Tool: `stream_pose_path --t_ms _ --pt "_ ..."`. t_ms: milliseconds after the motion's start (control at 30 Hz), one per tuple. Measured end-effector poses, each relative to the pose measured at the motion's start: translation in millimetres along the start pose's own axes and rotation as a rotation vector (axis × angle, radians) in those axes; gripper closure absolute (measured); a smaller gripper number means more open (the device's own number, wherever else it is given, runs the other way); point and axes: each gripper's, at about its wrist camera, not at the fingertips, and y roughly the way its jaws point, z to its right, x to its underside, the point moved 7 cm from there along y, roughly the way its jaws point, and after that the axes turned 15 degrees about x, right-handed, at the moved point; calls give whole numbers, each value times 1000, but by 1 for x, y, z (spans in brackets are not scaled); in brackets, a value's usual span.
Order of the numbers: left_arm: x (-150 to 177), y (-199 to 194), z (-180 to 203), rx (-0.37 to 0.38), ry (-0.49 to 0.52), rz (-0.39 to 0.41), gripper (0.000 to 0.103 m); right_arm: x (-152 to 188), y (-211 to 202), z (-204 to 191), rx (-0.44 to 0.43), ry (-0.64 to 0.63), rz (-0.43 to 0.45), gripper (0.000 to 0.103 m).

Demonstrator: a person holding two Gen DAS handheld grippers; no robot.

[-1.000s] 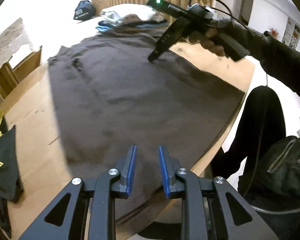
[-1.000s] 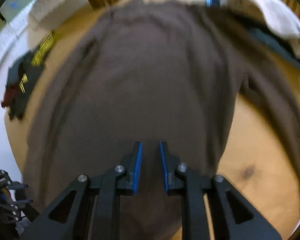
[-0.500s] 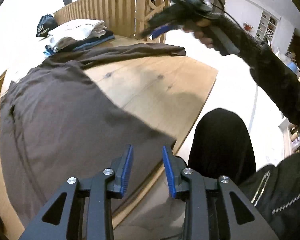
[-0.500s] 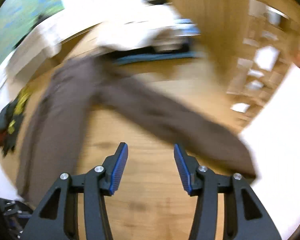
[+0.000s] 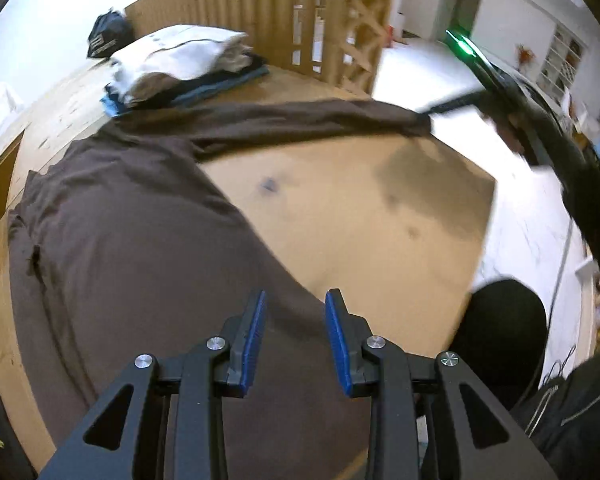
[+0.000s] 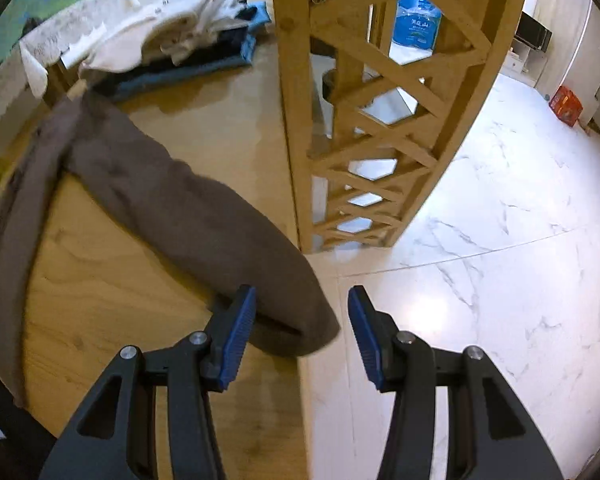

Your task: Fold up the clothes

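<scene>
Spread flat over a wooden desk point(image 5: 340, 208): a brown long-sleeved garment point(image 5: 132, 248), body filling the left wrist view from 9 toward 6 o'clock, one sleeve point(image 5: 300, 120) stretched straight out toward 2 o'clock. Hovering above the body near the desk's near edge, at 6 o'clock: left gripper point(image 5: 295, 336), blue pads set a modest gap apart, having just eased wider, nothing between them, no cloth pinched. Seen at 2 o'clock in the same view, blurred: a black-sleeved arm reaching to the sleeve's end.

At 6 o'clock of the right wrist view: right gripper point(image 6: 302, 328), jaws standing clearly apart after opening further. Lying partly in that gap, at the desk's corner edge: the sleeve's cuff point(image 6: 300, 332). Left blue pad just beside or touching the cloth, cannot tell which; right pad well clear, over the white marble floor point(image 6: 480, 280). No grip on the fabric.

At 11 o'clock in both views, at the desk's far end: a stack of folded clothes point(image 5: 180, 64), white on top, blue and dark beneath. Behind it, toward 12 o'clock: a wooden lattice partition point(image 6: 364, 120), and through its gaps a blue water bottle point(image 6: 416, 20).
</scene>
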Motion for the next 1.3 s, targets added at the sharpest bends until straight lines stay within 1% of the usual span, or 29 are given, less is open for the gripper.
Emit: stream_pose_path --t_ms 100,133,200,233,267,300,333,367,433,500,533,567,633,667,733,767,800,833,900,933,967,1033,1100,1133,1167,1200,1300 --pt "-32 2 -41 -61 -26 5 74 1 7 -2 -64 24 -28 55" --pt "-49 4 -57 -77 -36 16 74 1 9 -5 -77 23 -33 55" --pt "-72 10 -78 -74 -55 34 74 0 14 -10 -103 21 -43 57" --pt "-87 16 -89 -81 -54 45 74 2 14 -10 -115 23 -44 72" --pt "-98 24 -98 -97 -45 44 74 3 12 -9 -120 26 -41 90" --pt "-110 33 -107 -113 -36 42 74 4 11 -8 -119 30 -38 91" --pt "-117 42 -112 -117 -29 33 74 4 10 -7 -117 33 -35 95" --pt "-124 51 -117 -122 -21 23 74 1 9 -6 -120 42 -28 95" --pt "-131 72 -126 -137 3 -19 74 -10 1 0 -147 83 -3 96" --pt "-133 89 -134 -149 21 -54 74 -27 -12 15 -233 167 21 96" --pt "-132 97 -137 -141 20 -71 74 -36 -18 24 -282 221 33 96" --pt "-130 102 -139 -138 23 -83 74 -44 -21 34 -303 265 37 96" --pt "-129 107 -139 -145 50 -92 73 -59 -19 49 -294 316 30 95" --pt "-128 109 -139 -148 63 -96 73 -64 -15 53 -259 319 24 95" --pt "-132 110 -135 -151 98 -92 73 -68 -3 55 -139 282 9 94" --pt "-135 112 -132 -153 117 -91 73 -69 2 54 -88 257 7 89" --pt "-139 115 -131 -157 131 -93 73 -68 6 56 -39 245 4 86" --pt "-143 118 -130 -160 145 -94 73 -64 10 59 -25 255 3 81" --pt "-151 126 -128 -151 157 -101 73 -54 16 67 -51 293 7 78" --pt "-154 132 -127 -139 161 -105 73 -49 18 71 -65 312 9 74" --pt "-157 137 -128 -146 168 -112 73 -42 22 74 -92 330 3 70" --pt "-162 147 -128 -160 183 -124 72 -22 35 77 -161 369 -26 67" --pt "-164 150 -128 -167 188 -125 72 -4 49 77 -231 406 -54 67" --pt "-165 151 -128 -171 190 -125 74 4 56 77 -267 425 -68 67" --pt "-166 153 -128 -174 193 -125 74 10 63 77 -282 438 -72 67" --pt "-164 150 -122 -164 201 -122 74 15 70 78 -280 448 -68 67" --pt "-158 143 -104 -144 240 -122 73 24 91 72 -315 439 -85 67"
